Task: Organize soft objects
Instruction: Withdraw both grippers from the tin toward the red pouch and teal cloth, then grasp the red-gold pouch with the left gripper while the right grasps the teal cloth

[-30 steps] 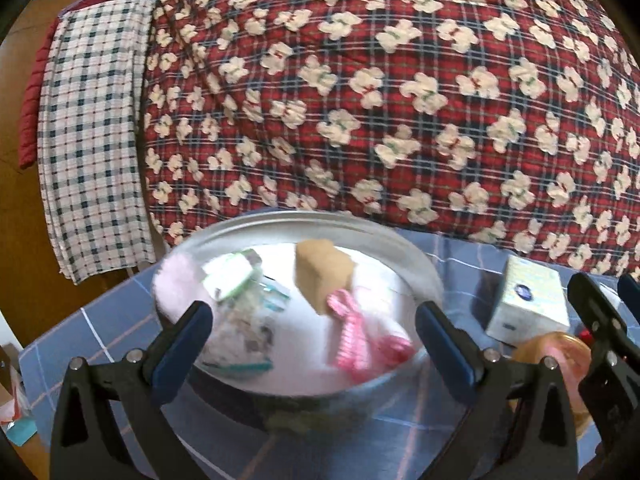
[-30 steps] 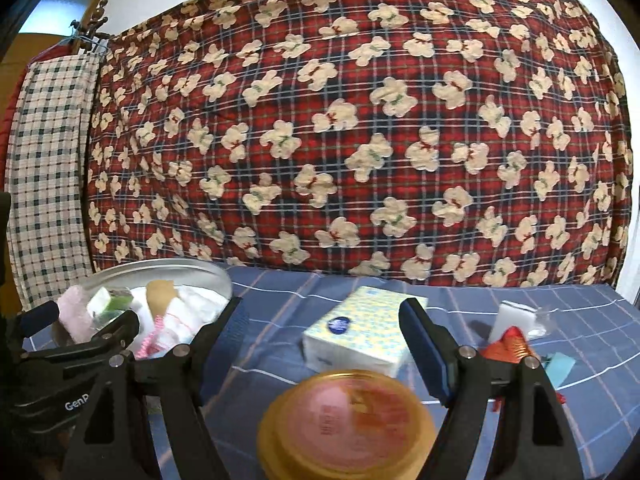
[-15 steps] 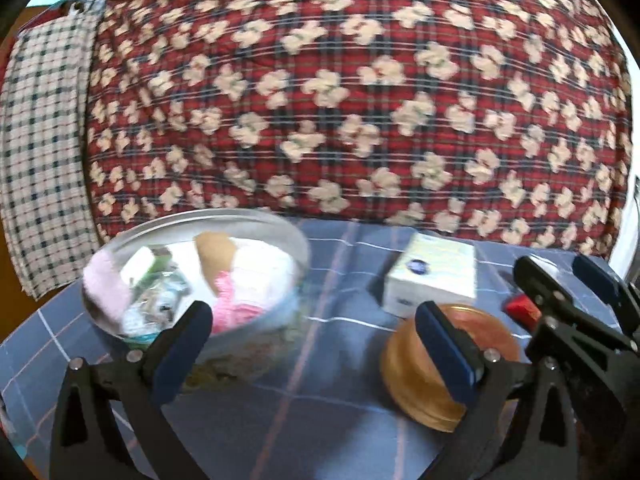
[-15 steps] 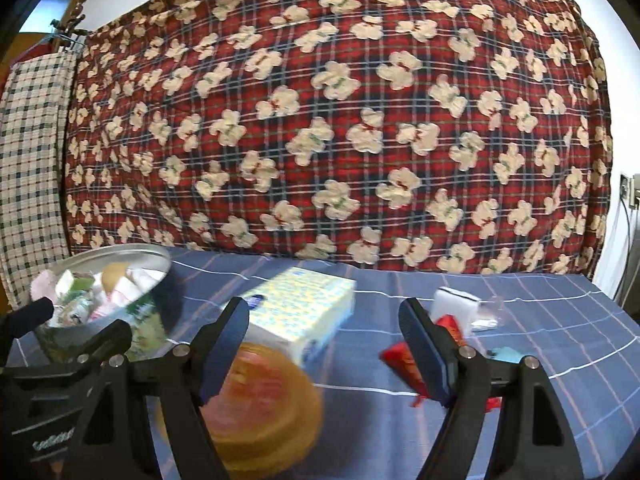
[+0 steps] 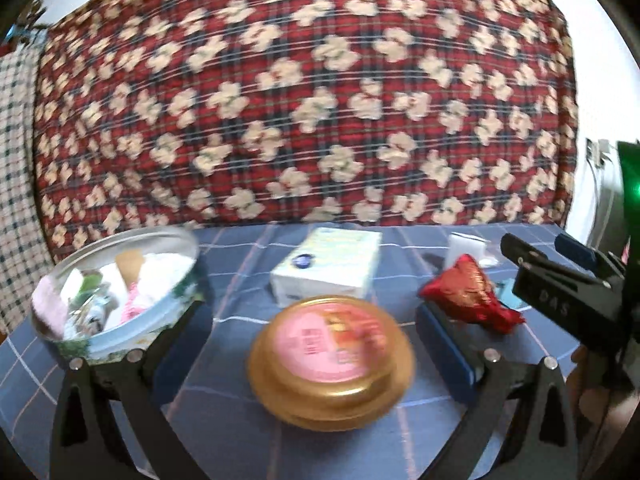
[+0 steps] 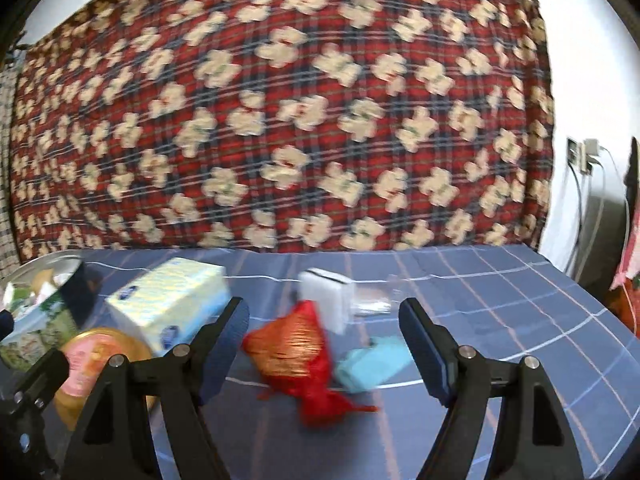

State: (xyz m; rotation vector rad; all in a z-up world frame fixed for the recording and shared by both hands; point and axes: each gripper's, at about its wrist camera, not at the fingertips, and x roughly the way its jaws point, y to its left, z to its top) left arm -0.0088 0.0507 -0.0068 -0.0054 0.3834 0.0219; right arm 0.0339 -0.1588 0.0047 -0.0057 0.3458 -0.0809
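Crinkly red mesh pouch [image 6: 304, 360], round gold-rimmed lid [image 5: 330, 360], soft tissue pack [image 5: 326, 268].

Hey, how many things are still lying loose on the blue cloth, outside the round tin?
5: tissue box, gold lid, red mesh pouch, white block, teal piece. Others may be hidden.

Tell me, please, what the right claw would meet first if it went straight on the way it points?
Most likely the red mesh pouch, lying on the blue cloth between the open right claw fingers; depth is hard to judge through the blur.
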